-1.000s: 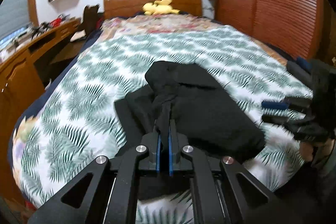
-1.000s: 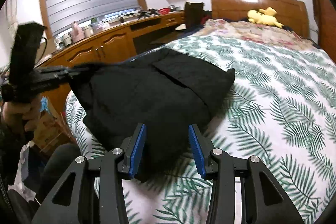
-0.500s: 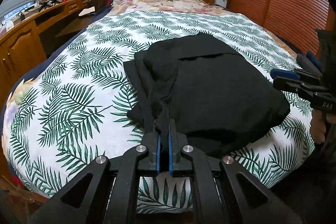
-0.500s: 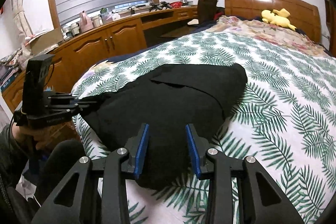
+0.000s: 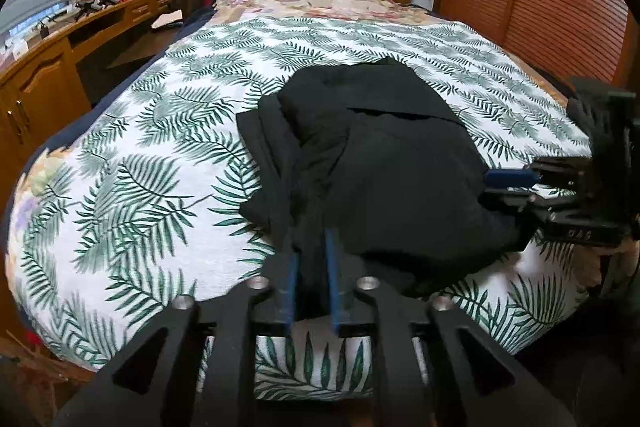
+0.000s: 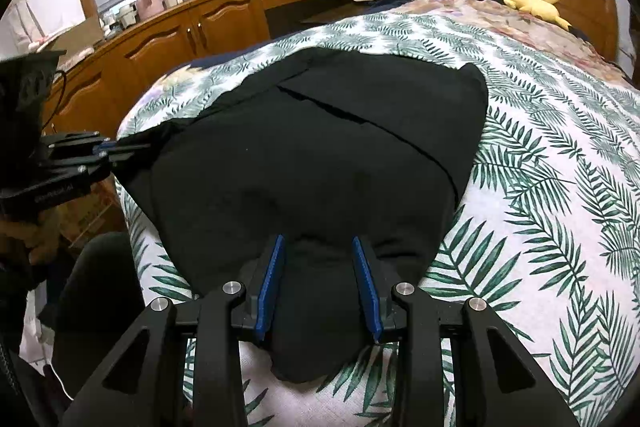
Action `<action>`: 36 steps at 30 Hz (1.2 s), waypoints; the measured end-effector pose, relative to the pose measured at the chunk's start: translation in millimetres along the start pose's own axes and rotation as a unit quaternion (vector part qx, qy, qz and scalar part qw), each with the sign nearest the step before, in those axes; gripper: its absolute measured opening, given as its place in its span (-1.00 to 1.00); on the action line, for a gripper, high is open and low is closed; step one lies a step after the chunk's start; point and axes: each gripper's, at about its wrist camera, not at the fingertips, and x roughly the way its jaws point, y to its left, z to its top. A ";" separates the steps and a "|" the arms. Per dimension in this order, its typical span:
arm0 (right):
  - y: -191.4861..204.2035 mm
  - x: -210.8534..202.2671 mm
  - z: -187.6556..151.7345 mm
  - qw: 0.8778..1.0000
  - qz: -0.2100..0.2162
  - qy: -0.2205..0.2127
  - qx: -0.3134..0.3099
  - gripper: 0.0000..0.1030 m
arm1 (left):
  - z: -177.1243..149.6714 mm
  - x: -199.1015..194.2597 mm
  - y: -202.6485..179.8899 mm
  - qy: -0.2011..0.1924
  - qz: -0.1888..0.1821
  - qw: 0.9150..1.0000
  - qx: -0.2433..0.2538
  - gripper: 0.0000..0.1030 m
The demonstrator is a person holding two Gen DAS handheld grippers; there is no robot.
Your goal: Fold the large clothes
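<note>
The black garment (image 5: 384,179) lies folded in a thick bundle on the near end of the bed (image 5: 152,187), its near edge hanging close to the mattress lip; the risk, as I judge it, is that this bunched edge slides off the bed or the stacked layers spring apart once let go, because the left side is ridged and uneven rather than flat; a snagged pad could also drag the top layer askew. The left gripper (image 5: 311,281) has just been opening, its jaws now slightly parted with dark cloth between them, released rather than pinched; it points downward at the garment's near left corner. The right gripper (image 6: 318,281) stands part open over the garment's near right edge, cloth between its pads (image 6: 273,279) but not clamped, also angled downward.
</note>
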 end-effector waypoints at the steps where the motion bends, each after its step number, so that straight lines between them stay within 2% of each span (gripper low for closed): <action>1: -1.5 -4.1 1.1 1.000 -0.001 -0.008 0.001 -0.28 | -0.6 -2.6 0.2 -0.003 0.003 1.000 0.003 -0.35; 2: -3.5 -8.8 -3.2 1.000 -0.004 -0.015 0.001 -0.28 | -1.6 -5.4 0.8 -0.008 0.004 1.000 0.006 -0.10; 4: -7.5 -14.4 0.3 0.999 -0.017 -0.027 0.002 -0.28 | -3.3 -8.6 3.1 -0.012 0.006 1.000 0.011 0.20; 5: -9.9 -17.2 -0.5 0.999 -0.024 -0.031 0.004 -0.28 | -4.9 -10.4 4.6 -0.014 0.008 1.000 0.014 0.47; 6: -12.3 -20.3 -3.1 0.999 -0.029 -0.033 0.007 -0.26 | -6.0 -11.2 5.5 -0.017 0.008 1.000 0.015 0.57; 13: -39.6 -7.8 10.5 0.998 -0.050 -0.016 0.042 -0.11 | -15.4 -7.2 11.5 -0.021 0.004 1.000 0.023 0.57; 18: -62.9 14.5 40.9 0.996 -0.053 -0.012 0.065 0.13 | -18.9 -3.2 17.5 -0.023 -0.009 1.000 0.013 0.57; 24: -97.8 50.4 74.8 0.993 -0.060 -0.003 0.105 0.28 | -21.7 -0.4 20.5 -0.020 -0.020 1.000 0.011 0.57; 28: -109.1 75.9 79.5 0.991 -0.037 0.011 0.129 0.34 | -22.0 -0.6 20.3 -0.018 -0.019 1.000 0.013 0.57; 30: -117.0 91.7 79.9 0.989 -0.027 0.024 0.143 0.44 | -22.1 -1.6 20.0 -0.018 -0.018 1.000 0.013 0.57; 34: -134.6 113.3 76.8 0.980 0.025 0.049 0.190 0.45 | -21.5 -3.9 19.1 -0.019 -0.015 1.000 0.015 0.57; 35: -137.5 115.8 75.8 0.979 0.034 0.051 0.196 0.43 | -21.6 -4.6 18.6 -0.019 -0.014 1.000 0.015 0.57; 36: -138.2 116.0 74.6 0.978 0.050 0.047 0.199 0.23 | -21.5 -4.8 18.8 -0.018 -0.013 1.000 0.016 0.57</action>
